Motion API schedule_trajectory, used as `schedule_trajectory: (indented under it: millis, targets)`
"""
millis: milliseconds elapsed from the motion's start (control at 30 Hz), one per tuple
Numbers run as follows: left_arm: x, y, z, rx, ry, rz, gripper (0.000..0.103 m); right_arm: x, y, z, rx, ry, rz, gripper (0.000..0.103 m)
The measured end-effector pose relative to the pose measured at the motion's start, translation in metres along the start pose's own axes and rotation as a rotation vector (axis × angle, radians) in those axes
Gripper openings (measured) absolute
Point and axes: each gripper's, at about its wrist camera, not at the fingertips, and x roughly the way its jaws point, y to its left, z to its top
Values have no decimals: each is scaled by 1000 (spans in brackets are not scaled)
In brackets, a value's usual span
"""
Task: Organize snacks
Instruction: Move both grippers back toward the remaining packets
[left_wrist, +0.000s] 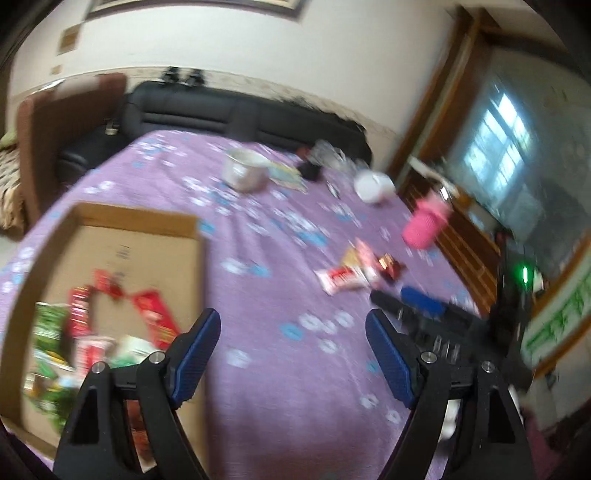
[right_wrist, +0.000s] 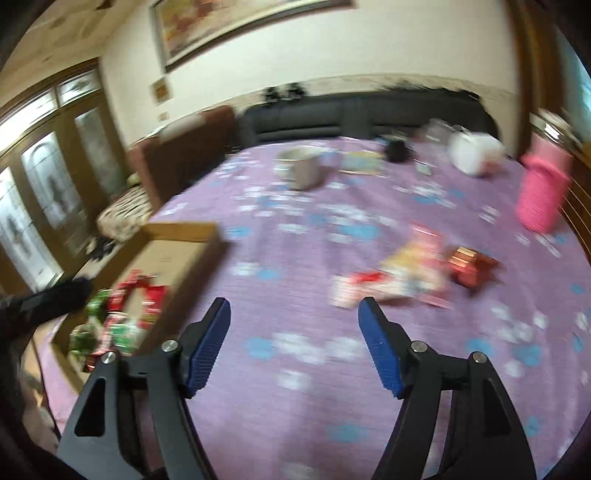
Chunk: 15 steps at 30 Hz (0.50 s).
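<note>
Showing window (right_wrist: 40, 177) only right view; box (left_wrist: 122, 236) both.

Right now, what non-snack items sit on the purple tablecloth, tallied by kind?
Cardboard box holding snack packets: 1
Metal mug: 1
Pink bottle: 1
White container, too blurred to identify further: 1
Small black object: 1
Flat printed card or booklet: 1
Total: 6

You get soft, even daylight from the glazed doors (right_wrist: 40, 192) at the right wrist view's left edge, without hard shadows. Both views smear with motion blur, worst on the snack packets (right_wrist: 402, 280). Fisheye bending curves the edges into dark corners.
</note>
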Motion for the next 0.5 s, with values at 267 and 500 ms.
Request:
schedule_trajectory:
  millis: [267,500]
  targets:
    - [61,-41,-24,48,129,-6,81,-13,-76,-1,112,24,-51,73]
    - [85,-42,-39,58,152,43,81,30,-66,24,73,112,-9,51]
